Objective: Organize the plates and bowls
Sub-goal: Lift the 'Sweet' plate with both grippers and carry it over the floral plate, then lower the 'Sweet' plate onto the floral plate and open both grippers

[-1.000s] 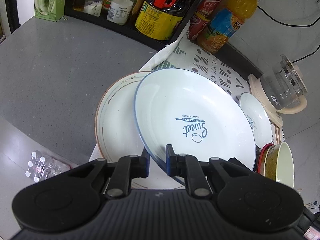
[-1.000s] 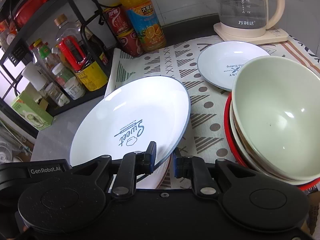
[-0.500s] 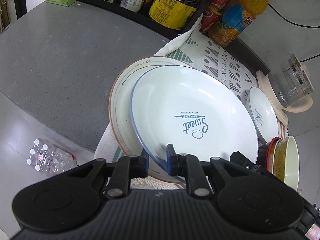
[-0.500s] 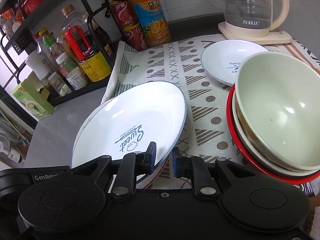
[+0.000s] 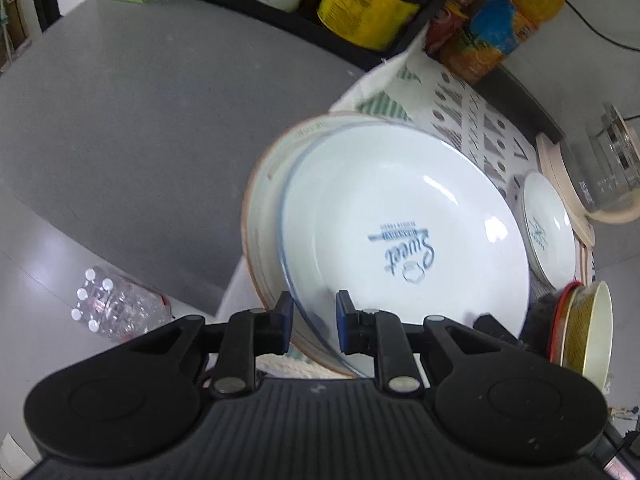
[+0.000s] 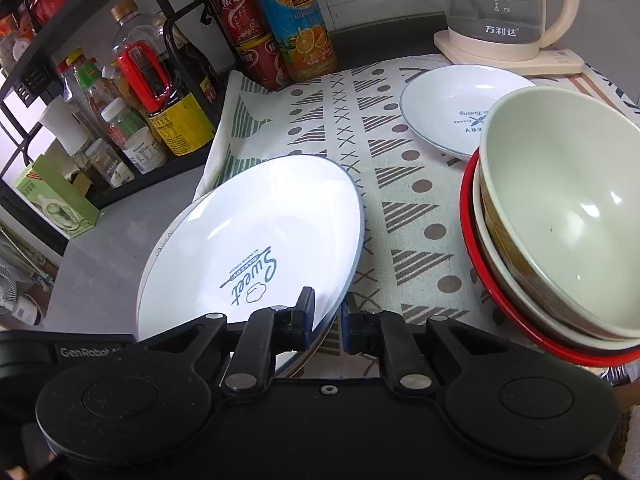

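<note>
Left wrist view: the left gripper (image 5: pixel 313 322) is seen with a narrow gap, its jaws having just been opening. The rim of the white round ceramic plate with blue edge and "Sweet" print (image 5: pixel 404 240) passes between the two pads; whether the pads press on it cannot be told. The plate is tilted, near-left edge raised, print read upside down, stretching away to the far right of the gripper. Under it, offset left, a white plate with a brown rim line (image 5: pixel 266 216) is seen on the patterned cloth (image 5: pixel 464 112). A small white plate (image 5: pixel 550 232) lies far right, beside the glass kettle (image 5: pixel 608 168). A stack of bowls (image 5: pixel 584 328) is at the right edge.

Right wrist view: the right gripper (image 6: pixel 326 322) is nearly closed, and the near-right rim of the same plate (image 6: pixel 256 240) is pinched between its pads. The plate extends from the gripper to the far left, with its long axis running near-left to far-right. The cream bowl stacked in a red-rimmed one (image 6: pixel 560 216) sits right of the gripper, apart from the plate. The small white plate (image 6: pixel 452 108) lies beyond the bowls, the kettle (image 6: pixel 508 12) farther back. Bottles and cans (image 6: pixel 280 28) stand at the far left by the black rack (image 6: pixel 52 60).
</note>
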Action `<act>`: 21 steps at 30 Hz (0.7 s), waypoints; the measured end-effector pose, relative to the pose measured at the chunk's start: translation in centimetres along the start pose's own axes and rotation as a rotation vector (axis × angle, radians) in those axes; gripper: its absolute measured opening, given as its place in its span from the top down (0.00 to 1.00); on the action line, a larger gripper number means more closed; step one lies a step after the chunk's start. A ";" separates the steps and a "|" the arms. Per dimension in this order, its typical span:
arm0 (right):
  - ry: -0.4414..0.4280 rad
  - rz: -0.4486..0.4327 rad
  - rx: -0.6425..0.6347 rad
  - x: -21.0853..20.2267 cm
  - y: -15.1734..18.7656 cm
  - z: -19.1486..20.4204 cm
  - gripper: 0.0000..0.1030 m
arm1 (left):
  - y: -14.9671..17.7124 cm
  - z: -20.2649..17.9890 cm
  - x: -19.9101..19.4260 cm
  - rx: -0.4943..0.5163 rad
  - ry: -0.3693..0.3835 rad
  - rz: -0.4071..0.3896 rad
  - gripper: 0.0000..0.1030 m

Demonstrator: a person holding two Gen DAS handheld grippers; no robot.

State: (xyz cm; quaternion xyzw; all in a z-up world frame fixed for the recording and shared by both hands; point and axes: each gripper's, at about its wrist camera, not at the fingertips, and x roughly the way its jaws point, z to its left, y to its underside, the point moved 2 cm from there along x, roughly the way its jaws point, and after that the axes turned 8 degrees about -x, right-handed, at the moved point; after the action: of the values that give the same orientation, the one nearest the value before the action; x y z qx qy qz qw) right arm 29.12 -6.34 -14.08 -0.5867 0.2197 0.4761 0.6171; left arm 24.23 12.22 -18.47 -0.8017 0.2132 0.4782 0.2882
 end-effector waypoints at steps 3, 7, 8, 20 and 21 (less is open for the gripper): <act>0.012 -0.001 0.002 0.2 0.0 0.0 0.90 | -1.0 0.4 -0.4 0.000 -0.013 -0.027 0.82; 0.013 -0.002 0.002 0.5 -0.2 0.0 0.90 | -1.9 1.2 -0.1 -0.017 -0.049 -0.051 0.81; 0.014 -0.001 0.004 0.6 -0.2 0.0 0.90 | -2.0 1.2 0.0 -0.023 -0.051 -0.050 0.78; 0.025 0.035 -0.012 2.1 -0.5 0.4 0.89 | -2.8 1.8 1.0 -0.061 -0.049 -0.070 0.77; 0.024 0.038 -0.015 2.2 -0.5 0.5 0.88 | -2.9 1.8 1.1 -0.064 -0.049 -0.071 0.77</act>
State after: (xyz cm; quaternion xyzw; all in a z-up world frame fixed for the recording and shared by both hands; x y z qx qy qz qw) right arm 30.42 -5.09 -15.57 -0.5927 0.2347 0.4824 0.6007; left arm 25.31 15.49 -19.36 -0.8056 0.1620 0.4939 0.2844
